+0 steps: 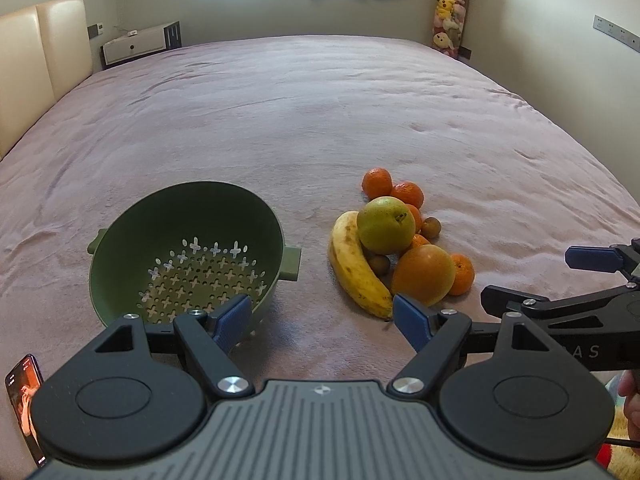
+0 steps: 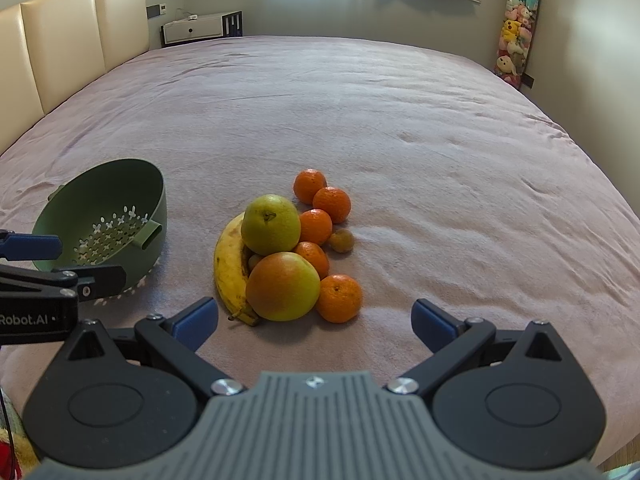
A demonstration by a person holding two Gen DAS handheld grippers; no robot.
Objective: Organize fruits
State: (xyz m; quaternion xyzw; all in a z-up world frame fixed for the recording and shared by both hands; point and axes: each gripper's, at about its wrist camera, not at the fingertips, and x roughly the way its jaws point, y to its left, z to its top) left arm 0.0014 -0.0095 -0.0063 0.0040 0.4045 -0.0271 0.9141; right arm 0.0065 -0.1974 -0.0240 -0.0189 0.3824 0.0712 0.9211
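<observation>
matt green plastic colander (image 1: pixel 132 240), fuzzy pink cloth blanket (image 1: pixel 320 120), smooth banana (image 1: pixel 356 264)

"Robot.AI" – white print on left hand-held gripper (image 2: pixel 30 248) body, near left | "AS" – partial letters on right hand-held gripper (image 1: pixel 592 276) arm, near right

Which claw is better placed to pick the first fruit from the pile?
Probably the right claw: open, facing the big orange-yellow round fruit. The left claw, also open, sits between the green perforated plastic colander and the pile.
</observation>
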